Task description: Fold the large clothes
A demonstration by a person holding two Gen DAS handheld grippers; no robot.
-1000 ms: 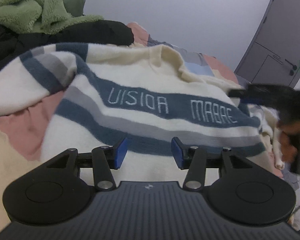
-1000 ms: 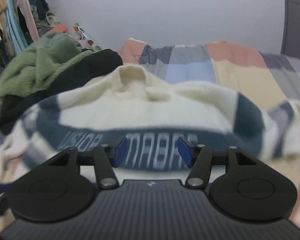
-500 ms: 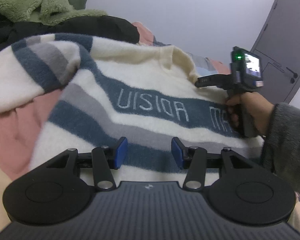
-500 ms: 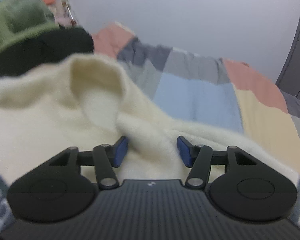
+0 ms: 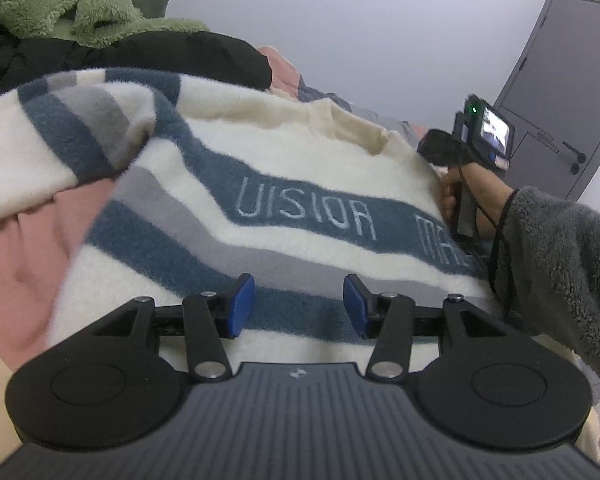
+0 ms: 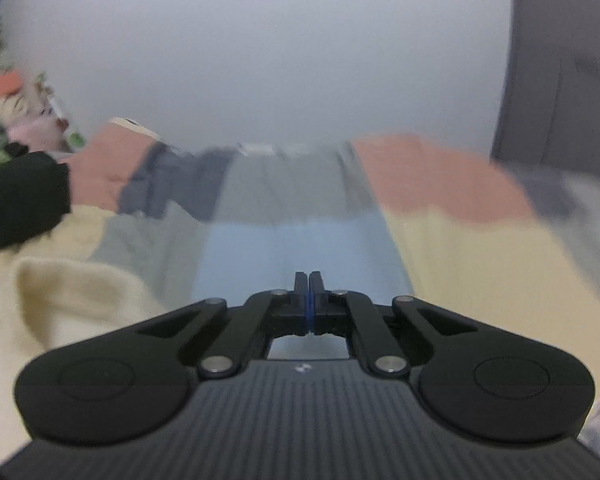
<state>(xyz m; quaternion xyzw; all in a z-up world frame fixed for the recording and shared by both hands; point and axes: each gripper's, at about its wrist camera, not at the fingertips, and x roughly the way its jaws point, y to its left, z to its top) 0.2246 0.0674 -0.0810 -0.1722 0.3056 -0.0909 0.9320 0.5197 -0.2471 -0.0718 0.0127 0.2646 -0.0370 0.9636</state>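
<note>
A cream sweater [image 5: 300,168] with blue and grey stripes and pale lettering lies spread on the bed. My left gripper [image 5: 299,306] hovers open just above its lower blue stripe, with nothing between its blue pads [image 5: 244,306]. In the left wrist view my right gripper [image 5: 432,147] sits at the sweater's far right shoulder, beside the collar, held by a hand. In its own blurred view the right gripper [image 6: 308,284] is shut, pads pressed together, and no cloth shows between them. There the cream sweater [image 6: 60,300] lies off to the left.
A green fleece [image 5: 40,0] and a black garment [image 5: 160,56] are piled behind the sweater. The patchwork bedspread [image 6: 300,236] stretches ahead of the right gripper. A grey fleece sleeve [image 5: 560,272] crosses the right side. A grey door [image 5: 560,80] stands behind.
My right gripper swept rightward past the collar and over the bedspread, and its jaws went from open to shut. My left gripper sank a little closer to the sweater and stayed open.
</note>
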